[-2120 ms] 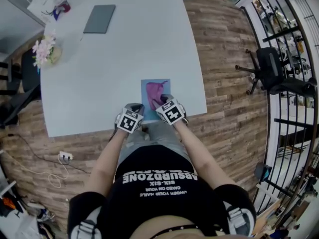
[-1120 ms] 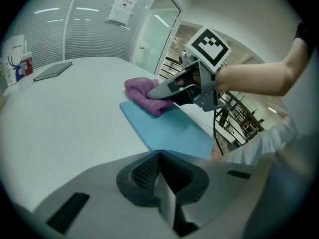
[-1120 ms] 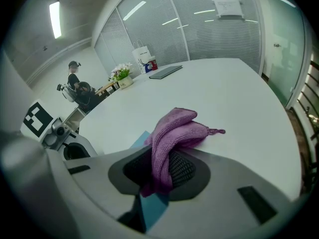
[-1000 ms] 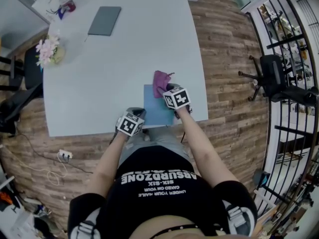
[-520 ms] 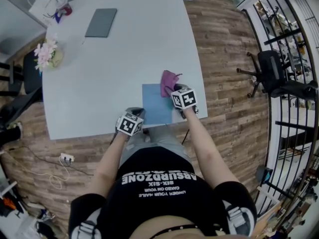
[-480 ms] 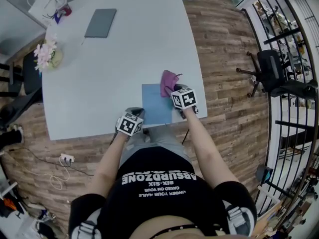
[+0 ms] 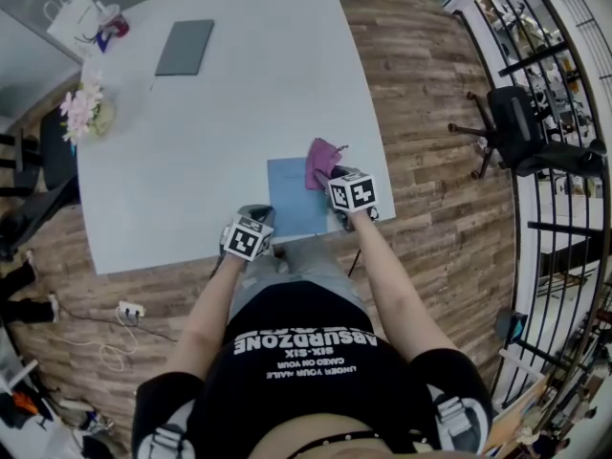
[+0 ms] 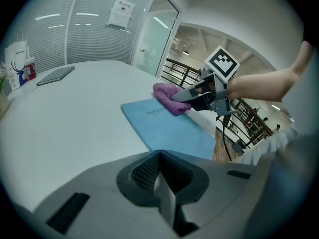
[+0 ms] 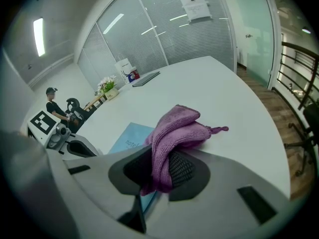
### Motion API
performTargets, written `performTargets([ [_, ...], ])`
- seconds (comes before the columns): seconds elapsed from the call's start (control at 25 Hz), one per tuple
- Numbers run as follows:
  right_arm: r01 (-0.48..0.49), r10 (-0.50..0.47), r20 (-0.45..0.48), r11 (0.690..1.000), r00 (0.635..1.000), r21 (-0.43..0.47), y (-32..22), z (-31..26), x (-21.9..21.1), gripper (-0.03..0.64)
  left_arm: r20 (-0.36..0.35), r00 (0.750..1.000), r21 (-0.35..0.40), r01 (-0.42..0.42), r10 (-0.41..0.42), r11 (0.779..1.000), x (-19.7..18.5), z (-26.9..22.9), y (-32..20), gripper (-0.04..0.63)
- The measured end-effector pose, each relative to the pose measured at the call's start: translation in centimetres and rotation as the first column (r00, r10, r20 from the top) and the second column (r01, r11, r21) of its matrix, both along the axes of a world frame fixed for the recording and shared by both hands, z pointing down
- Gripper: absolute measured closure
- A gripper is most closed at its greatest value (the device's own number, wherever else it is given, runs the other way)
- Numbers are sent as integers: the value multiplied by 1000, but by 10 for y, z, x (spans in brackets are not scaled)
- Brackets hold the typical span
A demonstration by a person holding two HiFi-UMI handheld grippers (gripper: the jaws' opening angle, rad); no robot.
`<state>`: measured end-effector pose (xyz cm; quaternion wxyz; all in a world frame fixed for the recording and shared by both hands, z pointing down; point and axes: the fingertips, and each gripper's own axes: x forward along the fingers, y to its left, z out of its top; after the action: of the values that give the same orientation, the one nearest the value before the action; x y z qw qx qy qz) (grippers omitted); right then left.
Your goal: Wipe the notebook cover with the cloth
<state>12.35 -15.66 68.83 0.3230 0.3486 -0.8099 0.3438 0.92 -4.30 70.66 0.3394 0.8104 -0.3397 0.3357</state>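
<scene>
Cloth at the notebook's far corner.
The right gripper's (image 9: 158, 172) jaws pinch the purple cloth (image 9: 178, 129) over the blue notebook (image 7: 290, 202); the left gripper's (image 8: 160, 159) jaws are closed on nothing, near the counter (image 7: 220, 113) edge.

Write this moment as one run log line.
right gripper: shut on cloth | cloth: at far right corner of notebook | left gripper: shut, empty, at table edge
</scene>
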Motion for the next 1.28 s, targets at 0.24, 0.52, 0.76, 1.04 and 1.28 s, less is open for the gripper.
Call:
performTargets([
  [0.24, -27, 27, 21, 1000, 999, -12, 19, 1, 3, 531, 18, 1000, 26, -12, 12, 1000, 1, 1, 1, 578],
  [0.52, -35, 36, 37, 999, 999, -29, 48, 2, 4, 532, 17, 1000, 34, -9, 9, 999, 0, 1, 1, 578],
  [0.76, -45, 46, 53, 999, 998, -31, 75, 4, 5, 531, 17, 1000, 41, -7, 7, 999, 0, 0, 1, 578],
  [1.04, -49, 50, 61, 999, 997, -21, 98, 3, 9, 532, 23, 1000, 51, 0, -2, 999, 2, 1, 2, 578],
  [1.28, -26, 25, 70, 1000, 997, 0, 112, 4, 7, 531, 21, 1000, 50, 5, -6, 999, -1, 1, 1, 578],
])
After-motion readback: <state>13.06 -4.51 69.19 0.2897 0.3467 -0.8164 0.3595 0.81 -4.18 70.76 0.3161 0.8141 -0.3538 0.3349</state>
